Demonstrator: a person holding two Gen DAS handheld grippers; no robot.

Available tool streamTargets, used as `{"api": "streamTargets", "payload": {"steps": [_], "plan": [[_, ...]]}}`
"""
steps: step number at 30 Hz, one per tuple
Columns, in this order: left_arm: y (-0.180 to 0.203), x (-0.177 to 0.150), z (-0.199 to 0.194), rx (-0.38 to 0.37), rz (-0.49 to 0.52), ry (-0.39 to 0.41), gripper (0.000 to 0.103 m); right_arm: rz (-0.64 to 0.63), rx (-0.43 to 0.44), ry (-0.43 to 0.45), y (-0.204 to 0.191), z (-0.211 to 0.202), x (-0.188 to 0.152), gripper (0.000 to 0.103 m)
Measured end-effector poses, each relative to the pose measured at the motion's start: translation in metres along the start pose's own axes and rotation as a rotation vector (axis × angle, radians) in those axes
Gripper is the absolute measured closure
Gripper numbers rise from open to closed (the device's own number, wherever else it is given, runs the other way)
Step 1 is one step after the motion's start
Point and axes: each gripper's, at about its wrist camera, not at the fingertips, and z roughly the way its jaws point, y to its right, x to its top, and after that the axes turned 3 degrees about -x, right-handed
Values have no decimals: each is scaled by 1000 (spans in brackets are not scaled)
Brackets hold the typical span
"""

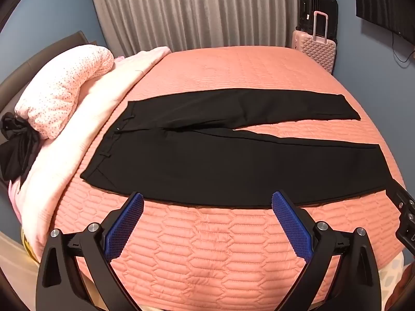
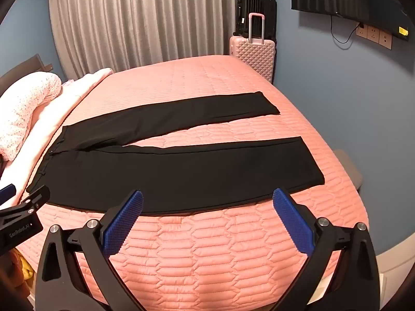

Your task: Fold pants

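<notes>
While the black pants (image 1: pixel 233 165) lie flat and unfolded across the pink bed (image 1: pixel 207 246), both the left gripper (image 1: pixel 207 202) and right gripper (image 2: pixel 207 199) hover near their closest edge, jaws wide and empty. Pinching waistband and hem together should keep the fold even. One gripper body reads "GenRobot.AI".

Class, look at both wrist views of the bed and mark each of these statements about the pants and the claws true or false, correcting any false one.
1. The black pants lie spread flat on the pink quilt. True.
2. The two legs are stacked on each other. False: they lie apart, quilt showing between them.
3. The left claw is open. True.
4. The right claw grips a hem. False: it is open and holds nothing.
5. The waistband points toward the pink suitcase. False: it lies toward the pillow.
</notes>
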Motion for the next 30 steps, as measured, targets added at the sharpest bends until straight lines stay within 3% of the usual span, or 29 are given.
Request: {"api": "streamTargets", "payload": {"steps": [9, 30], "plan": [[-11, 13, -18, -9, -33, 42, 5, -55, -9, 1, -25, -8, 19, 5], [-4, 22, -28, 11, -20, 68, 5, -5, 11, 30, -25, -20, 34, 5]]}}
